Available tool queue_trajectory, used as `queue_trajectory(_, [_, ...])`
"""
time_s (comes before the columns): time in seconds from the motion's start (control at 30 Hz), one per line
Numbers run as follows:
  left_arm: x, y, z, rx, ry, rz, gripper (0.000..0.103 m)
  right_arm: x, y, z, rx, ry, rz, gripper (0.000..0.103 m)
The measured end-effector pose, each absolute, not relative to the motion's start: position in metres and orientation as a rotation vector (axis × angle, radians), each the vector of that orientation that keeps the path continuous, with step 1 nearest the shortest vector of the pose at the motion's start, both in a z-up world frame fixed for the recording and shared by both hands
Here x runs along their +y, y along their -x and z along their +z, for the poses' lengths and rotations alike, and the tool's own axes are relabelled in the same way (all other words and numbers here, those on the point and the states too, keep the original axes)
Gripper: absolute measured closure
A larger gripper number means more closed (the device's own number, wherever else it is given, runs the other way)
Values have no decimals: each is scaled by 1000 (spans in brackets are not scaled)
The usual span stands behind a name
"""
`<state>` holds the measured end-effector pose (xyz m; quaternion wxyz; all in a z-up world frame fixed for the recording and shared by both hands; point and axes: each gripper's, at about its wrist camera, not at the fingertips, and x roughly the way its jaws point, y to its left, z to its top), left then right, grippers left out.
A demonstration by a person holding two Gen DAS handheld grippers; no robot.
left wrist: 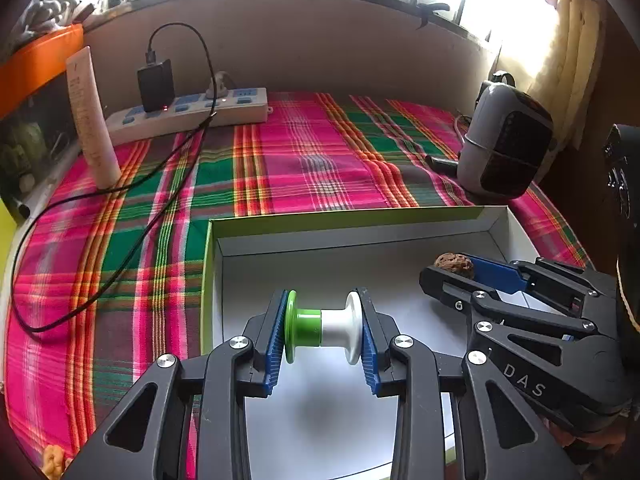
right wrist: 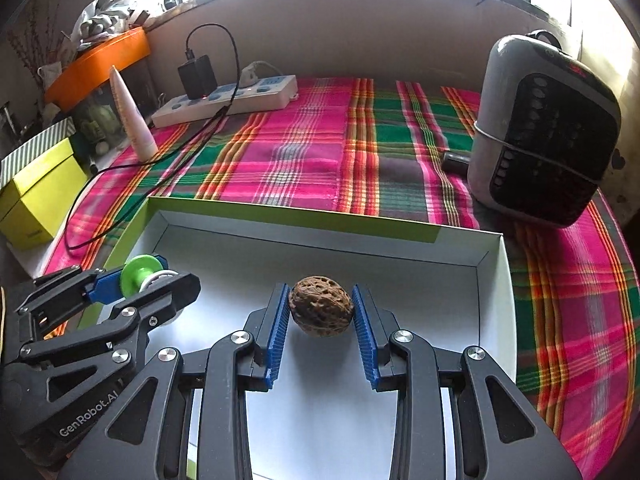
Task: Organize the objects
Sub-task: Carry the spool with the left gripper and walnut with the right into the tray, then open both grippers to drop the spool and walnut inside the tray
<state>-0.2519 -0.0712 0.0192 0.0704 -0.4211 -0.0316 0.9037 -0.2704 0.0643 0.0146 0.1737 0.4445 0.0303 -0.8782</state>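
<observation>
My left gripper [left wrist: 323, 330] is shut on a green and white spool [left wrist: 323, 327], held sideways between the blue pads above the floor of a shallow white box with a green rim [left wrist: 348, 214]. My right gripper [right wrist: 321, 312] is shut on a brown walnut [right wrist: 321, 306] above the same box [right wrist: 296, 216]. In the left wrist view the right gripper [left wrist: 460, 266] sits to the right with the walnut [left wrist: 455, 265]. In the right wrist view the left gripper [right wrist: 150, 274] sits at the left with the spool [right wrist: 140, 272].
A plaid cloth [left wrist: 304, 160] covers the table. A white power strip [left wrist: 188, 114] with a black charger and a trailing cable lies at the back left, beside a white tube [left wrist: 92, 120]. A grey heater [right wrist: 544, 128] stands at the right. A yellow-green box [right wrist: 36, 196] sits at far left.
</observation>
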Motion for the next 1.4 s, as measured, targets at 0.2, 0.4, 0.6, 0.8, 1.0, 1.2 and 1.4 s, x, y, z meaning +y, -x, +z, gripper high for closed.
queue_trajectory(0.2, [-71,256,15,-95,1268,2713,72,62,271,13,102,-1261,-2495,70])
queue_trajectory(0.4, [-70,258,14,-93,1277,2713,72,62,271,13,93,-1263,-2495,70])
queue_trajectory(0.6, [-69,257,14,-85,1291,2716,70,63,270,13,87,-1259,-2491,69])
queue_trajectory(0.8, [-69,249,18,-70,1293,2717,64,65,266,16,104,-1254,-2506,57])
queue_trajectory(1.0, [-73,240,25,-79,1277,2741,61,70,260,19,97,-1252,-2520,57])
queue_trajectory(1.2, [-75,226,31,-82,1261,2751,60,76,251,24,75,-1247,-2529,57])
queue_trajectory(1.4, [-72,210,38,-61,1243,2785,59,82,236,34,44,-1213,-2540,57])
